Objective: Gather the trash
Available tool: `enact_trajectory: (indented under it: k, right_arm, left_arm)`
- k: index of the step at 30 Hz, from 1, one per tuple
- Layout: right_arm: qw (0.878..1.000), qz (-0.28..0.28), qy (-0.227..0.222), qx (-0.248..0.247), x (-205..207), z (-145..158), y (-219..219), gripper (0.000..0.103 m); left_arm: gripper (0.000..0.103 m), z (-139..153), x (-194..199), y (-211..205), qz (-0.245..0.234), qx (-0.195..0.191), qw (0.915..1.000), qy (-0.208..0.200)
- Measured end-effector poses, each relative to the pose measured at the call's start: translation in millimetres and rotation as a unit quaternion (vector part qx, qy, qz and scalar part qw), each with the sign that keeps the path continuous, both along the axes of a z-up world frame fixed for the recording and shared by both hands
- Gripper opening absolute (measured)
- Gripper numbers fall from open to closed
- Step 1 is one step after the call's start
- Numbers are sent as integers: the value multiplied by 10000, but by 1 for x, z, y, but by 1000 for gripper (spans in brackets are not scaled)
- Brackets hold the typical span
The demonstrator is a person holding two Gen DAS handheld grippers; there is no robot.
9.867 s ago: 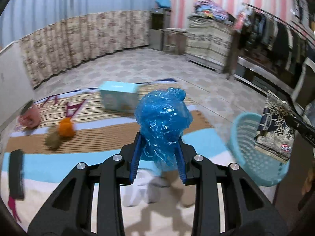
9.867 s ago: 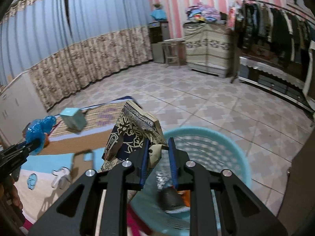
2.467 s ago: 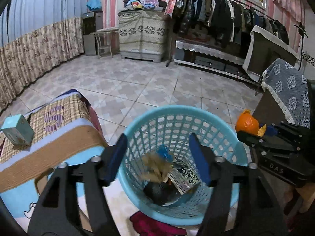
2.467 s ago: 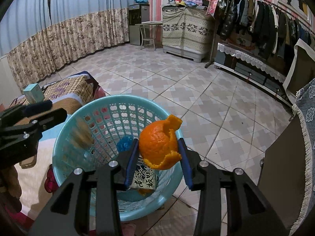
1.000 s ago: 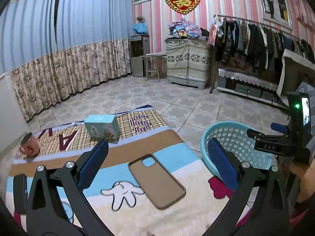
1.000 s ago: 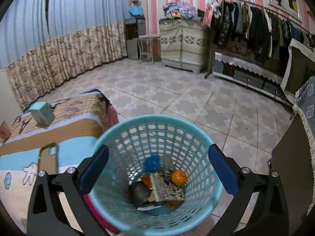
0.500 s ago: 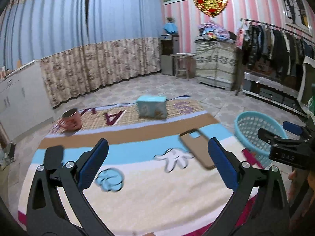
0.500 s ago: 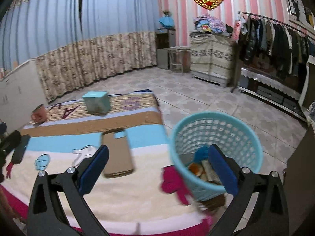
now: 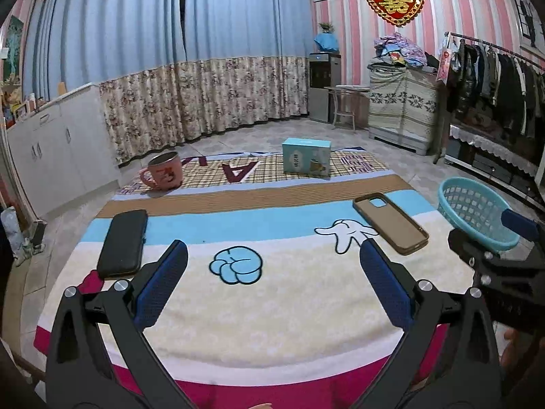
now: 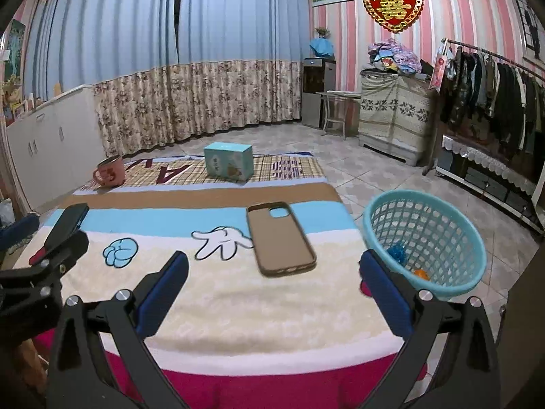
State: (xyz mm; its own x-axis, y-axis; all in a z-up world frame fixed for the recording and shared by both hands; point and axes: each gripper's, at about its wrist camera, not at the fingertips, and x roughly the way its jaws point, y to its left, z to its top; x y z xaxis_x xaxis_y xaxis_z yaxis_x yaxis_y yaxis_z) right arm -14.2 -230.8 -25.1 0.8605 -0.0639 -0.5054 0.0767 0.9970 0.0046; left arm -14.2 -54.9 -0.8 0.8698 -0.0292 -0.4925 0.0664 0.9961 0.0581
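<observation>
The light blue trash basket (image 10: pixel 425 238) stands on the floor just off the table's right edge, also at the far right of the left wrist view (image 9: pixel 473 214). Inside it I see a scrap of blue plastic (image 10: pixel 396 250) and a bit of orange peel (image 10: pixel 420 273). My left gripper (image 9: pixel 271 250) is open wide over the near part of the cartoon blanket (image 9: pixel 272 306), with nothing between its blue pads. My right gripper (image 10: pixel 272 259) is open just as wide and empty, its right finger (image 10: pixel 385 293) in front of the basket's near wall.
On the blanket lie a brown phone case (image 10: pixel 279 238), a black phone (image 9: pixel 124 243), a pink mug (image 9: pixel 163 172) and a teal box (image 9: pixel 306 160). Tiled floor, curtains, a cabinet and a clothes rack (image 10: pixel 494 102) lie beyond.
The blue bag and the orange peel left my grippers and now lie in the basket. Both grippers stand open and have drawn back from the basket to the table's near edge.
</observation>
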Motion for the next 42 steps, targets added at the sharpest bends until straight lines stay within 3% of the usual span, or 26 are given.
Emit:
enact_trajectory:
  k: [7,15,20,26,42]
  right_arm:
    - [9999,-12,-127,-17,-12,-1,10,98]
    - [9996,-39,-220,-175,-21,-4,19,98]
    - [9994,-131,-305,-81,-24,-2,13,98]
    - [9994,-148,-301,-20,-24,-4,10,99]
    - [9989,-166,-422,-93,-29,-2,10,99]
  left_arm:
    - [98,-4,-10,1,50,108,9999,-94]
    - [98,-4,-10,9,116,-43,9999,-67]
    - [98,-6,-9,10,120,84,9999,-40]
    - [98,-7,-6,21,200,-66,9998,36]
    - [98,-2,-12,24,200,-59,9996,-169]
